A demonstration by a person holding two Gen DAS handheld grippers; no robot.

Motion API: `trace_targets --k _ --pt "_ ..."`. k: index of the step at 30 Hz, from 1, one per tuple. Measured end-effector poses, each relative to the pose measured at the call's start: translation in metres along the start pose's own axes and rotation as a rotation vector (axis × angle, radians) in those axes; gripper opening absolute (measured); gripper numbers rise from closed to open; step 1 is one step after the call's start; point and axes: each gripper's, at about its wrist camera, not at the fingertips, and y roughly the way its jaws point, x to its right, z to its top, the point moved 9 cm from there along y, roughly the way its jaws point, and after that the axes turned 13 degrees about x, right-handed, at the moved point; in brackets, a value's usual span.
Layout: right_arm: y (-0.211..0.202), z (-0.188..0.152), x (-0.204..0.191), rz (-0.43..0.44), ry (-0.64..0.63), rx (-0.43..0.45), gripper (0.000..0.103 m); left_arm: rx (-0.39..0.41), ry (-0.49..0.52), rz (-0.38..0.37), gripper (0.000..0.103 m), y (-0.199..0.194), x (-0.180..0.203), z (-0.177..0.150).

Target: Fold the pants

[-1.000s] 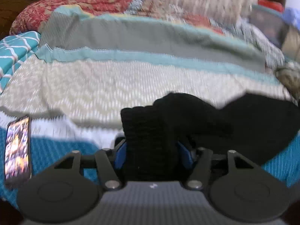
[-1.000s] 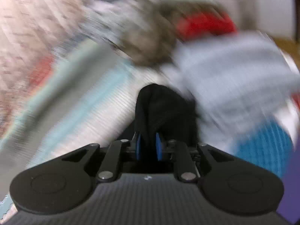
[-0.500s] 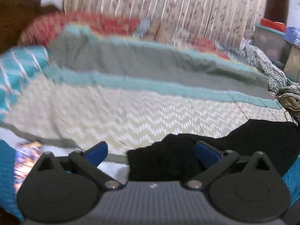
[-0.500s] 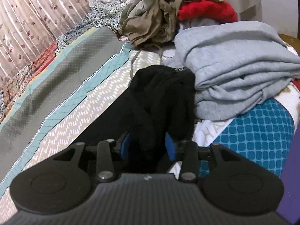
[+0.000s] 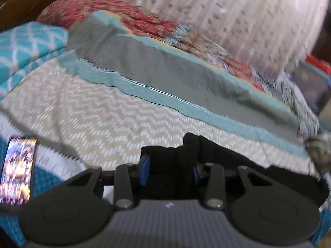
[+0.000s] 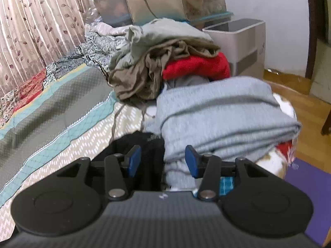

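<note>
My left gripper [image 5: 169, 172] has just closed on a thick bunch of the black pants [image 5: 227, 161], pads tight on both sides. My right gripper [image 6: 163, 161] has just opened, its 2 pads apart, and the pants [image 6: 144, 144] lie loose on the bed [image 6: 62, 111] below, at 11 o'clock of the grey pile [image 6: 217, 113]. I should grab only black cloth, then lift both ends evenly.

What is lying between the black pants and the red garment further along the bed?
A folded grey garment lies between the black pants and the red garment; the right wrist view shows it.
</note>
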Motion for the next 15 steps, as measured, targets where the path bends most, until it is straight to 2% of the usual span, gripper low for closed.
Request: trace_targets --k 5,7,10,11,13,14,15 --pt "0.029 0.005 -0.027 0.075 -0.029 -0.039 0.051 -0.049 -0.1 0.041 0.036 -0.003 -0.02 -0.01" --pt "0.05 0.001 -0.044 0.109 -0.082 -0.084 0.055 -0.058 -0.114 0.059 0.036 -0.004 -0.023 -0.013" --pt "0.072 -0.02 -0.063 0.138 -0.175 -0.183 0.072 -0.045 -0.1 0.066 0.036 -0.006 -0.019 -0.01" --pt "0.078 -0.027 -0.065 0.126 -0.228 -0.197 0.072 -0.042 -0.092 0.067 0.036 -0.008 -0.017 -0.009" --pt "0.088 -0.04 -0.063 0.073 -0.361 -0.215 0.03 -0.039 -0.086 0.075 0.036 -0.006 -0.016 -0.007" --pt "0.088 -0.04 -0.06 0.05 -0.387 -0.211 0.023 -0.038 -0.094 0.08 0.036 -0.005 -0.017 -0.005" --pt "0.083 -0.032 -0.057 0.065 -0.335 -0.179 0.019 -0.036 -0.109 0.085 0.036 -0.004 -0.02 -0.003"
